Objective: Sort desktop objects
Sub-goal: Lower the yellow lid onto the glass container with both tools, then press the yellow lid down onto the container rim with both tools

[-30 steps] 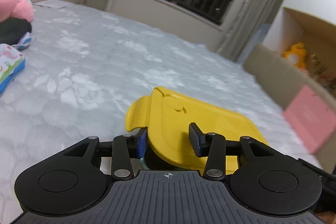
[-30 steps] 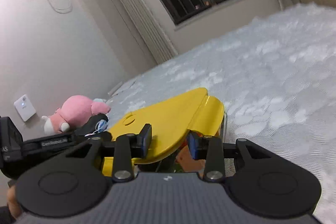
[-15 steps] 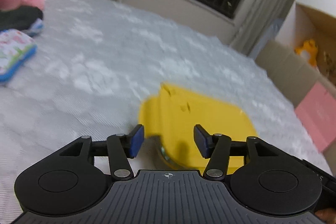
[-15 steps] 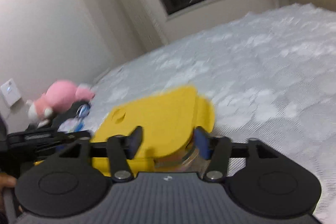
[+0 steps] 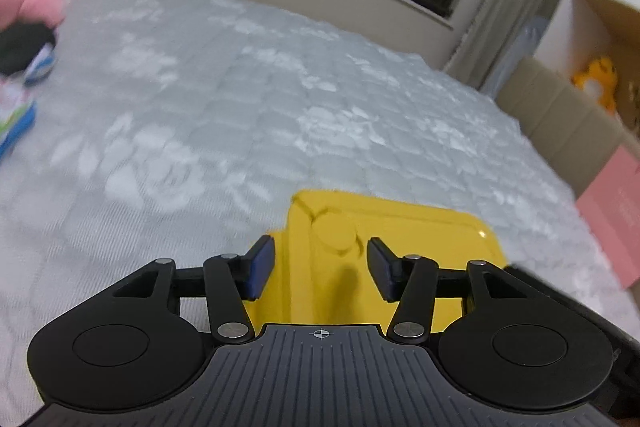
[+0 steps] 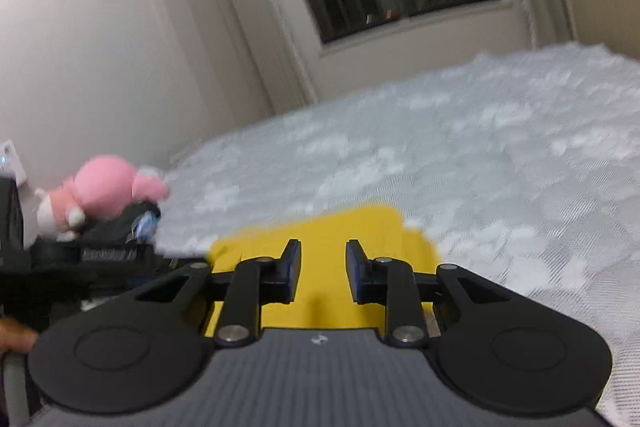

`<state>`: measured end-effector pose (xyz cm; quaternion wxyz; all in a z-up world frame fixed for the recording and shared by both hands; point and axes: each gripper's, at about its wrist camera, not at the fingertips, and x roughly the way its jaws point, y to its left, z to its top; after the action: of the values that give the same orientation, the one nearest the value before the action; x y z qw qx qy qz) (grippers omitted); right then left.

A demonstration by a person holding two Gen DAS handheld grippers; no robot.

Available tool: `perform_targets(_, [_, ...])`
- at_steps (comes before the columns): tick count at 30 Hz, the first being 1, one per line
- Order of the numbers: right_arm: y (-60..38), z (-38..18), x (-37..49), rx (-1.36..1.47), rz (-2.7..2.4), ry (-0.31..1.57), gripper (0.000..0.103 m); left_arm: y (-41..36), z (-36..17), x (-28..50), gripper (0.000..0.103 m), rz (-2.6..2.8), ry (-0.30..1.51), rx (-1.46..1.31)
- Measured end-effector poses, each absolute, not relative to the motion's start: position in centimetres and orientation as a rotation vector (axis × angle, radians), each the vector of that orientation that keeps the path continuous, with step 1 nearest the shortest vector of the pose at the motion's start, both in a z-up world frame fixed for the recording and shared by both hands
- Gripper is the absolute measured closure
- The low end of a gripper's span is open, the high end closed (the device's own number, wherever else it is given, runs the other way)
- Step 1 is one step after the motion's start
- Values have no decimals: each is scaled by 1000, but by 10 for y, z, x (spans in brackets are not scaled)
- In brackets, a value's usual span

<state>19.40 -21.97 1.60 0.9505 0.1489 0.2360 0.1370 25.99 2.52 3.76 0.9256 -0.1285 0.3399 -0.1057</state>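
Observation:
A box with a yellow lid (image 5: 420, 231) rests on the pale quilted bed (image 5: 240, 107), close under both grippers. My left gripper (image 5: 322, 267) hovers over the lid's left end, its jaws closing. The left finger (image 5: 262, 267) is at the lid's edge and the pads press on nothing. In the right wrist view the yellow lid (image 6: 320, 227) lies flat beneath my right gripper (image 6: 323, 273). Its jaws are closing to a narrow gap with only the lid's top behind them. The left gripper's black body (image 6: 100, 255) shows at the left.
A pink plush (image 6: 104, 191) on dark cloth lies at the bed's left, with a colourful pouch (image 5: 16, 111) nearby. A cardboard box (image 5: 560, 115) holding a yellow toy (image 5: 596, 79) and a pink box (image 5: 612, 211) stand at the right. A hand (image 6: 12, 337) shows low left.
The lid was tilted up, showing things under it; now it lies flat. Both grippers widened, then narrowed, the right one much more. Both views shifted over the lid.

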Motion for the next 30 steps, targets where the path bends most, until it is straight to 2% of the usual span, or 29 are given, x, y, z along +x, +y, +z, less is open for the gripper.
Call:
perform_targets(1, [-219, 13, 194, 307, 274, 501, 75, 20, 38, 262, 48, -221, 689, -242])
perform_targets(5, [-219, 0, 176, 340, 222, 465, 90, 13, 39, 265, 48, -260, 659, -206])
perform_targets(10, [-198, -6, 159, 276, 228, 433, 90, 31, 50, 249, 48, -283, 645, -381])
perform_targets(13, [-186, -6, 160, 233, 233, 427, 90, 30, 57, 227, 41, -338, 646, -419])
perform_targets(15, [-185, -4, 165, 242, 234, 436, 90, 20, 55, 222, 41, -358, 683, -383])
perform_targets(18, [-183, -2, 167, 246, 224, 441, 90, 8, 41, 225, 50, -330, 717, -327])
perform_targets(21, [-182, 0, 163, 233, 213, 431, 90, 8, 28, 222, 65, -283, 697, -319])
perform_targets(22, [-184, 2, 160, 240, 201, 422, 89, 9, 27, 219, 67, -274, 688, -314])
perform_targets(26, [-188, 16, 160, 211, 167, 360, 88, 13, 26, 216, 67, -295, 686, -312])
perform_targets(30, [-180, 23, 192, 154, 200, 386, 88, 29, 22, 216, 67, -362, 686, -389])
